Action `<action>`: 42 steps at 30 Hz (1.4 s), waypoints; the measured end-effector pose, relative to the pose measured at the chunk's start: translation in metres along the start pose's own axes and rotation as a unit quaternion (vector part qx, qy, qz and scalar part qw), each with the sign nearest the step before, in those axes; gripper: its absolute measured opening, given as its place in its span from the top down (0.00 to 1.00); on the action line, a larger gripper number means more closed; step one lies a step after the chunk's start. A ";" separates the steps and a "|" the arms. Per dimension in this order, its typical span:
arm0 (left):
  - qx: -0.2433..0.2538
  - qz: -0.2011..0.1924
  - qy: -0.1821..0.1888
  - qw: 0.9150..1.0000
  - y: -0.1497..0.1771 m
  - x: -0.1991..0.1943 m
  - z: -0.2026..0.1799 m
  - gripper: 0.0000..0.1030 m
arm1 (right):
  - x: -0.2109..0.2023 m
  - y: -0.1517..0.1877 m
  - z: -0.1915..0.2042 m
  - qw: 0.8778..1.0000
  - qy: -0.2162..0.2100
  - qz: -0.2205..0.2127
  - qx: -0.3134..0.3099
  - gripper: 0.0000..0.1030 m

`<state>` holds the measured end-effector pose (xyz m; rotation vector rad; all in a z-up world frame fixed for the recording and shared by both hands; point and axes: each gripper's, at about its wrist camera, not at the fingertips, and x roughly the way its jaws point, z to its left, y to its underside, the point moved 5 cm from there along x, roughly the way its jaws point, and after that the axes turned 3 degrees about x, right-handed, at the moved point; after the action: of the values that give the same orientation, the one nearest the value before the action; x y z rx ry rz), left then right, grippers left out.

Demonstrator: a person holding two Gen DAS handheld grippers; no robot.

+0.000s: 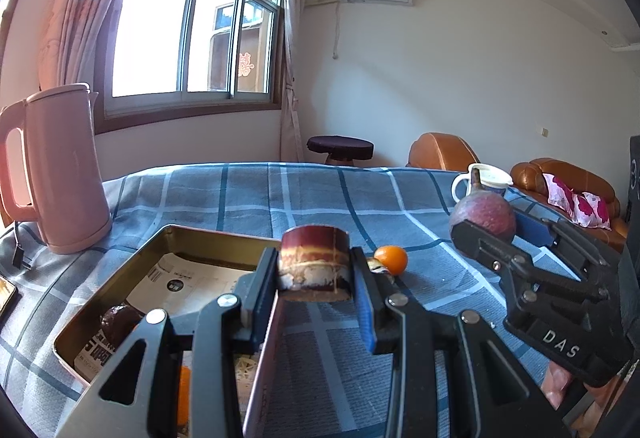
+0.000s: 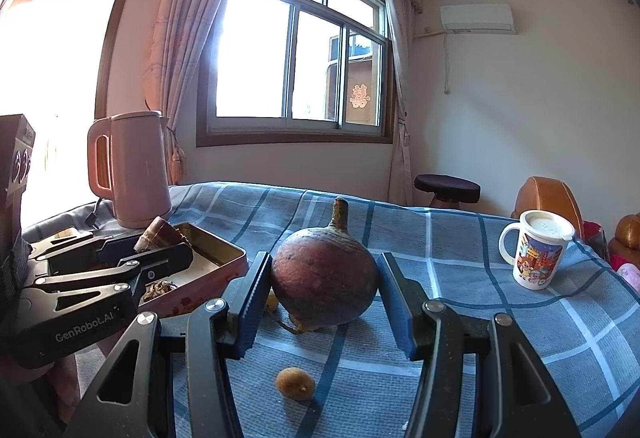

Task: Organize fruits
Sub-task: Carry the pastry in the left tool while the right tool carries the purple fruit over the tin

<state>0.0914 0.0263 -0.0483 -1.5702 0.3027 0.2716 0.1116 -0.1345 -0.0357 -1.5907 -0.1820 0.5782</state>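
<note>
My left gripper [image 1: 314, 258] is shut on a short, dark red banded stalk piece [image 1: 314, 278], held over the right rim of a gold tin [image 1: 176, 234]. In the tin lie a dark round fruit [image 1: 120, 318] and something orange [image 1: 184, 390] on printed paper. A small orange fruit [image 1: 392, 259] rests on the checked cloth just right of the stalk piece. My right gripper [image 2: 324, 270] is shut on a round reddish-brown fruit [image 2: 324, 278] with a stem on top. In the right wrist view a small brown fruit [image 2: 296, 386] lies on the cloth below it.
A pink kettle [image 1: 60, 166] stands at the table's left, with its cord beside it. A lidded printed mug [image 2: 536, 254] stands far right. A phone [image 1: 6, 294] lies at the left edge. Beyond the table are a stool [image 1: 340, 148] and a brown sofa [image 1: 560, 178].
</note>
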 end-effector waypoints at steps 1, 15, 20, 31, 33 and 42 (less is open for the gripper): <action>-0.001 0.001 -0.001 1.000 0.000 0.000 0.001 0.64 | 0.001 0.000 0.001 1.000 -0.001 0.001 -0.002 0.46; -0.012 0.013 -0.023 1.000 0.003 -0.001 0.025 0.64 | 0.016 -0.001 0.032 0.999 -0.026 0.018 -0.023 0.46; -0.017 0.018 -0.027 0.999 0.004 -0.001 0.036 0.64 | 0.021 -0.002 0.046 0.999 -0.036 0.024 -0.033 0.46; -0.030 0.027 -0.050 0.998 0.006 -0.005 0.064 0.64 | 0.034 -0.002 0.074 0.997 -0.056 0.037 -0.049 0.46; -0.034 0.028 -0.054 0.998 0.006 -0.006 0.070 0.64 | 0.036 -0.003 0.078 0.996 -0.059 0.039 -0.052 0.46; -0.045 0.035 -0.072 0.996 0.010 -0.008 0.090 0.64 | 0.043 -0.004 0.098 0.994 -0.075 0.046 -0.068 0.46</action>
<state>0.0814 0.1164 -0.0565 -1.6217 0.2354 0.4569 0.1039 -0.0276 -0.0428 -1.6946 -0.2657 0.7709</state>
